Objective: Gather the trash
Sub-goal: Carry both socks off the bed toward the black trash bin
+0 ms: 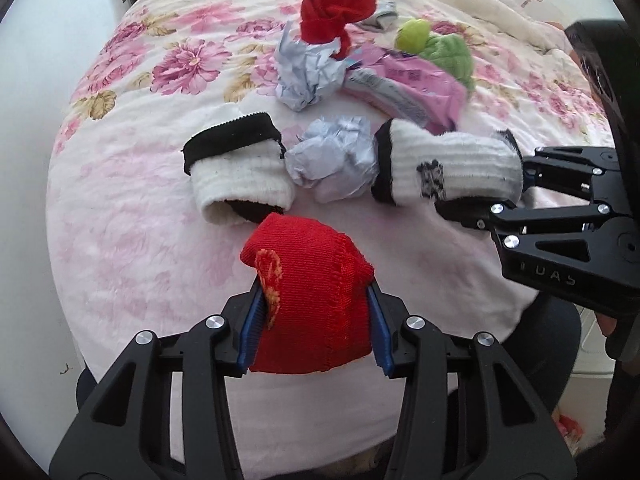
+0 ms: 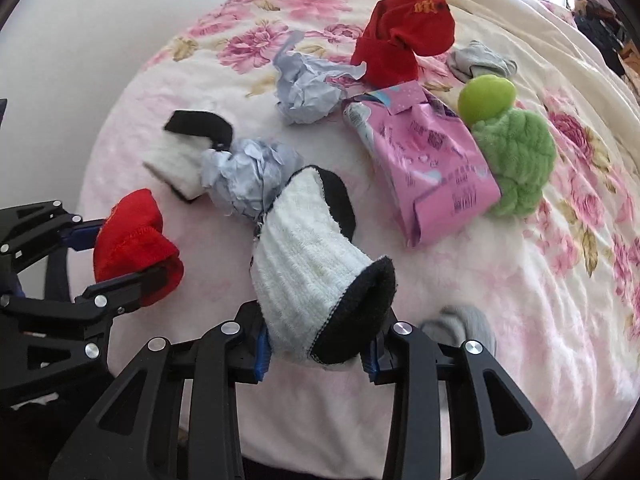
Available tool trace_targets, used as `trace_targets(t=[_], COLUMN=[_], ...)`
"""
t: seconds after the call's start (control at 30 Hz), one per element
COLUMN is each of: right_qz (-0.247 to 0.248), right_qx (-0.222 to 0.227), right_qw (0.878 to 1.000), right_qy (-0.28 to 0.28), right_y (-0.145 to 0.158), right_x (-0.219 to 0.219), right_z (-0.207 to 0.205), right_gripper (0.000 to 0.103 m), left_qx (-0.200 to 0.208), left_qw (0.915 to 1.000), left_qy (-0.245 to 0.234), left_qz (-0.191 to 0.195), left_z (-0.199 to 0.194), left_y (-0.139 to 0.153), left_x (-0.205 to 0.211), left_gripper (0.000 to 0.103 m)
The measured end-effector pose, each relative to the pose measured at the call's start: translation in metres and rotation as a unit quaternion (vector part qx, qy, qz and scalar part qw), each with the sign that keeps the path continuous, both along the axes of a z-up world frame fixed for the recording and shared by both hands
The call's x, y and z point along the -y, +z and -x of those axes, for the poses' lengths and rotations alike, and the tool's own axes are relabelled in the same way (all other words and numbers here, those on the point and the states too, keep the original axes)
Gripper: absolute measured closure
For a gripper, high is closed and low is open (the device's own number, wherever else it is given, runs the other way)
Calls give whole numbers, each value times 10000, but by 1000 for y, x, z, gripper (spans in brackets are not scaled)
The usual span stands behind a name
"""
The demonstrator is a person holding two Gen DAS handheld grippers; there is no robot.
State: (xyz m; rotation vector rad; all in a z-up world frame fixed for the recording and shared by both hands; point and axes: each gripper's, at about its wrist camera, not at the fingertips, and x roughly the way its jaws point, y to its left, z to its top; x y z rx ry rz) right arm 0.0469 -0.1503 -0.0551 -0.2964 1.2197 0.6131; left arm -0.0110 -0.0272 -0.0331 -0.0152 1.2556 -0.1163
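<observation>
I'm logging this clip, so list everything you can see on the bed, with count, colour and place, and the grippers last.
red sock: one, red, held near the bed's front edge
second red sock: one, red, far side of the pile
white sock: one, white with black cuff, held at right
second white sock: one, white and black, left of centre
paper balls: two, pale blue-grey, centre and behind it
pink packet: one, pink, right of centre
green plush: one, green, against the packet
grey socks: two, far right and near
blanket: one, pink floral
left hand-held gripper: shut on red sock
right hand-held gripper: shut on white sock
</observation>
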Motion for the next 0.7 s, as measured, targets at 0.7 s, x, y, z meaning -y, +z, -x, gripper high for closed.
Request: trace_targets(t=[0.7], right_qz=[-550], right_qx=[371], right_qw=[9931], right_qy=[-970], right_y=[49], right_x=[97], right_z=[76], right_gripper=[71], left_qx=[260], left_qw=[9934], left_qy=[-1099], left_qz=[-194], left_z=[20], left_y=[30], left_x=[87], left_gripper=[58])
